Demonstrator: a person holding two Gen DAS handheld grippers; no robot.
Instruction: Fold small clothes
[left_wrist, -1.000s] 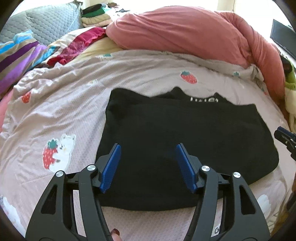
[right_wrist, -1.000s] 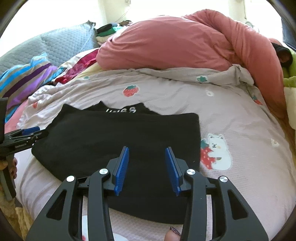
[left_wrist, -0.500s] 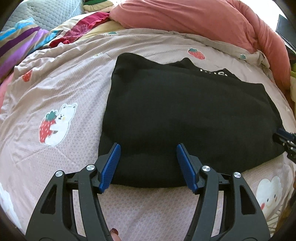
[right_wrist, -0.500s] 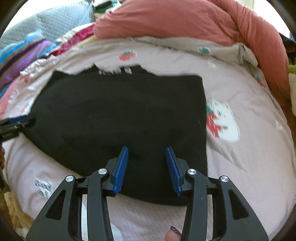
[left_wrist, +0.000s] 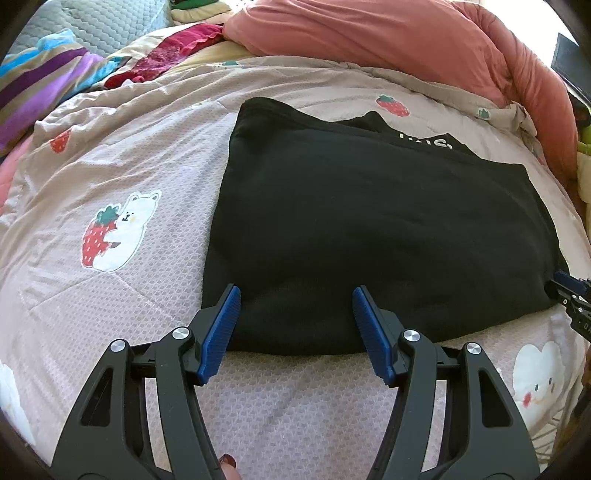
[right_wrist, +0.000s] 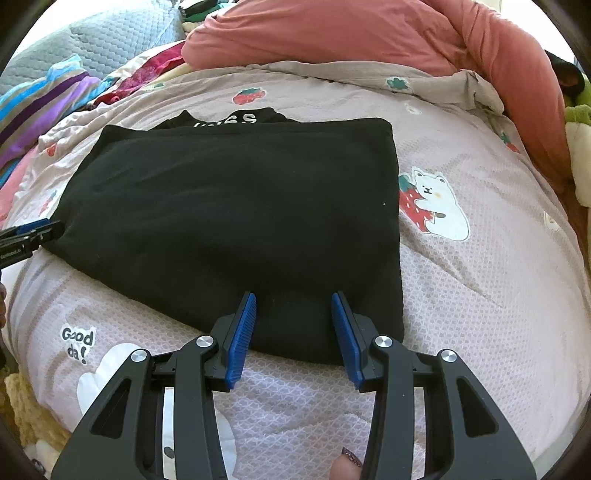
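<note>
A black garment (left_wrist: 369, 229) lies folded flat on the bed quilt (left_wrist: 110, 166), with white letters (left_wrist: 424, 140) showing at its far edge. My left gripper (left_wrist: 294, 291) is open, its blue pads standing either side of the near hem close to the garment's left corner; nothing is pinched. In the right wrist view the same garment (right_wrist: 240, 206) fills the middle. My right gripper (right_wrist: 293, 297) is open over the near hem by the right corner. Each gripper's tip shows in the other's view: the right gripper (left_wrist: 569, 291) and the left gripper (right_wrist: 33, 232).
A bulky pink duvet (left_wrist: 369, 44) is heaped along the far side of the bed. A striped pillow (left_wrist: 37, 85), a grey cushion (left_wrist: 110, 22) and a red cloth (left_wrist: 166, 55) lie at the far left. A green plush toy (right_wrist: 580, 147) sits at the right edge.
Both grippers have come down and closer to the garment's near hem, so the garment looks larger. Neither gripper's jaws have changed width.
</note>
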